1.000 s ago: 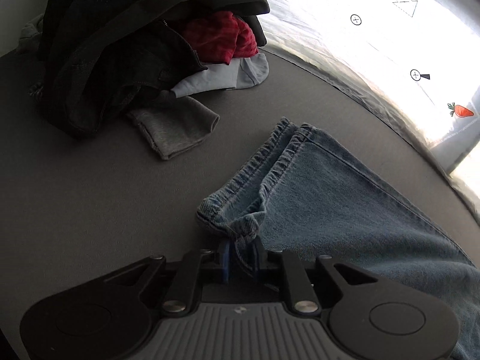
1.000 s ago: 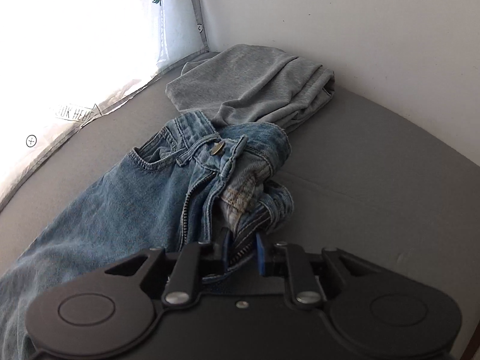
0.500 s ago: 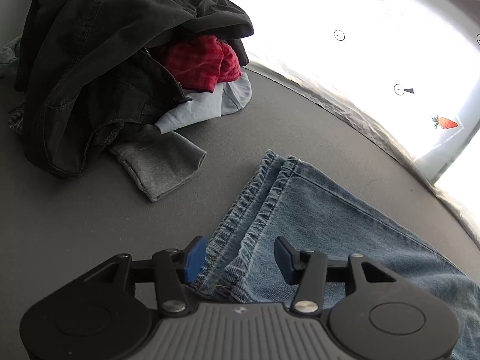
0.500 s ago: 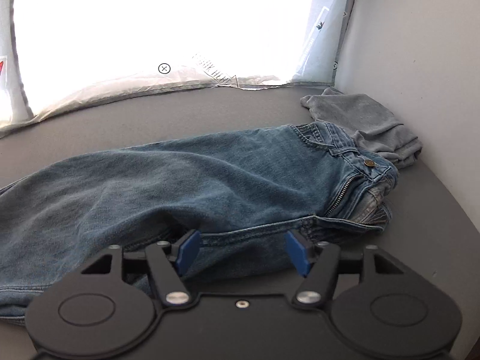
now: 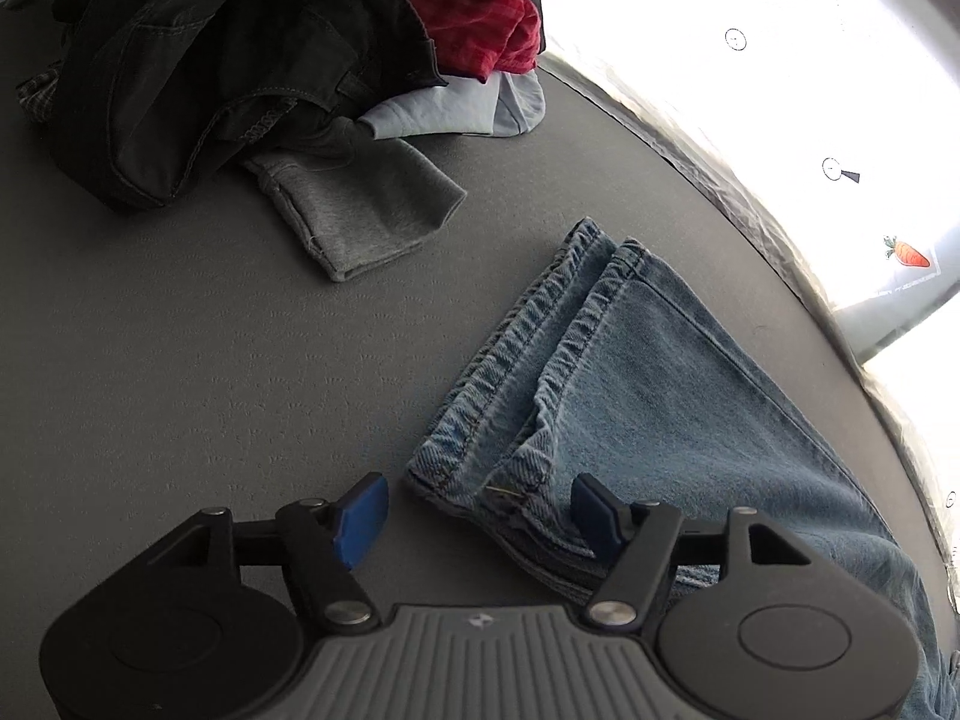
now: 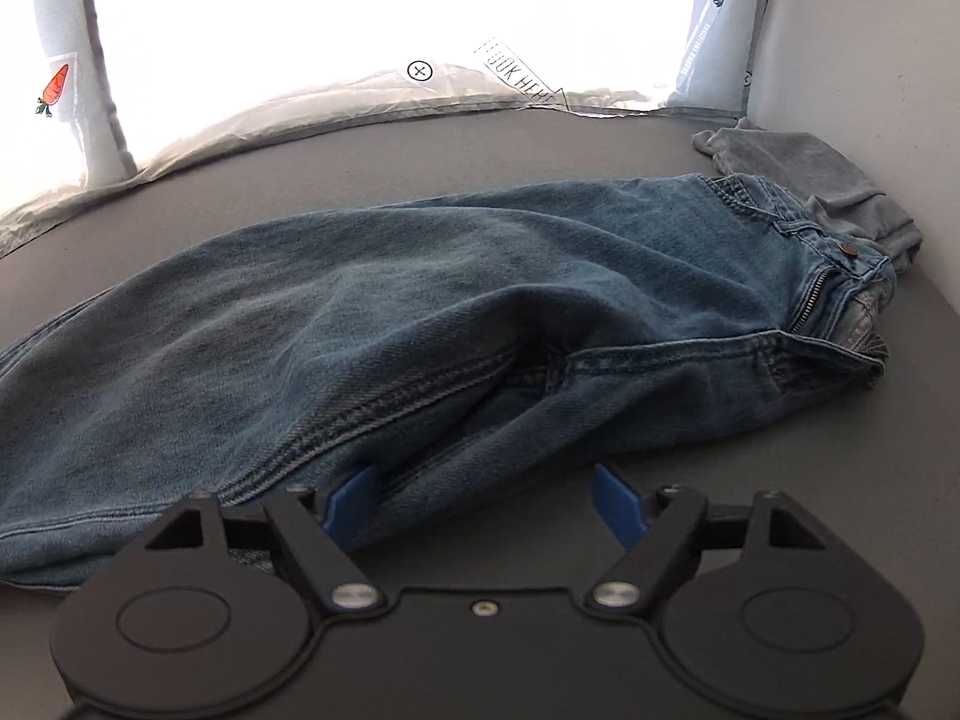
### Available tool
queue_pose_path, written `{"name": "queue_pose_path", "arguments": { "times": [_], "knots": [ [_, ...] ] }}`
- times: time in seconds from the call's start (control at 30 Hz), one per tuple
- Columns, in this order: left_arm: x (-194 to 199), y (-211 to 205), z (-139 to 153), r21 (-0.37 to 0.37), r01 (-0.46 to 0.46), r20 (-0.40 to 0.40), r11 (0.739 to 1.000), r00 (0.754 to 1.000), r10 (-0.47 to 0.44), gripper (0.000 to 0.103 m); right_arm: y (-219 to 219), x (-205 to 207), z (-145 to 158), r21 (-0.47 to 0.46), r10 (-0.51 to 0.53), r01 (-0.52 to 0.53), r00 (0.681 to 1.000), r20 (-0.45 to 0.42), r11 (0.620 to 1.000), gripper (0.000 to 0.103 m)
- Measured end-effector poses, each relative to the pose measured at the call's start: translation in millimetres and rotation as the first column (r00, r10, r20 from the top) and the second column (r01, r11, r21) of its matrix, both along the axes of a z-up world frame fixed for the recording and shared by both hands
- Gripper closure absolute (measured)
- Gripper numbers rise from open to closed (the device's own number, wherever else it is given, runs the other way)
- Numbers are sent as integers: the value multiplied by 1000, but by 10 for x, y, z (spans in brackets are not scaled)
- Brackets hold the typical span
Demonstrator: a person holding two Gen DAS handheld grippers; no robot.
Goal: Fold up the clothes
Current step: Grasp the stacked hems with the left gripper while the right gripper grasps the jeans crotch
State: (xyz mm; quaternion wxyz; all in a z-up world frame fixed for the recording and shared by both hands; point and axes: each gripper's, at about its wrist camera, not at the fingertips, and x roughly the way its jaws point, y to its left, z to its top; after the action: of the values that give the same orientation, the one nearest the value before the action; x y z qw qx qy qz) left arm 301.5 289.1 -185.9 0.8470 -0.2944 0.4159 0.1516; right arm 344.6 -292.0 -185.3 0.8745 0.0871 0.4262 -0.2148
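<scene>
Behind jeans (image 6: 420,300), perhaps "HOOK HERE" (image 6: 521,79)

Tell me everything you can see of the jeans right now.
The jeans are faded light-blue denim, folded lengthwise, one leg over the other, lying flat across the grey surface. Fly unzipped, brass button showing, waistband against a grey garment. The two hems lie stacked and slightly offset. Both the left gripper and the right gripper are open, straddling denim edges without gripping.

The translucent white sheet (image 6: 372,96) bears black print reading "OOK HERE", first letter unclear, beside a crossed-circle mark (image 6: 419,70) and an orange carrot picture (image 6: 53,89); other print is illegible.
</scene>
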Motion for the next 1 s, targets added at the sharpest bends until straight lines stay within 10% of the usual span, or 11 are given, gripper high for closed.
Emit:
{"name": "queue_pose_path", "arguments": {
  "times": [0.1,0.33,0.73,0.87,1.0],
  "knots": [
    [20,-2,-12,-42,-20,17,999,1000,21,36,-47,-5,11,27,-8,8,1000,2,1000,63],
    [63,-57,17,9,-72,41,997,997,72,75,-156,-18,36,91,-27,26,1000,6,996,96],
    [126,-75,34,191,9,-34,982,999,-2,76,-153,-411,-87,96,-53,62,994,-95,994,92],
    [144,-104,54,228,38,-45,973,999,-29,73,118,-337,-14,-191,31,-59,988,-149,980,60],
    [138,-47,30,198,18,-37,980,999,-11,71,393,-258,-74,-400,179,-253,961,-213,881,58]
  ]
}}
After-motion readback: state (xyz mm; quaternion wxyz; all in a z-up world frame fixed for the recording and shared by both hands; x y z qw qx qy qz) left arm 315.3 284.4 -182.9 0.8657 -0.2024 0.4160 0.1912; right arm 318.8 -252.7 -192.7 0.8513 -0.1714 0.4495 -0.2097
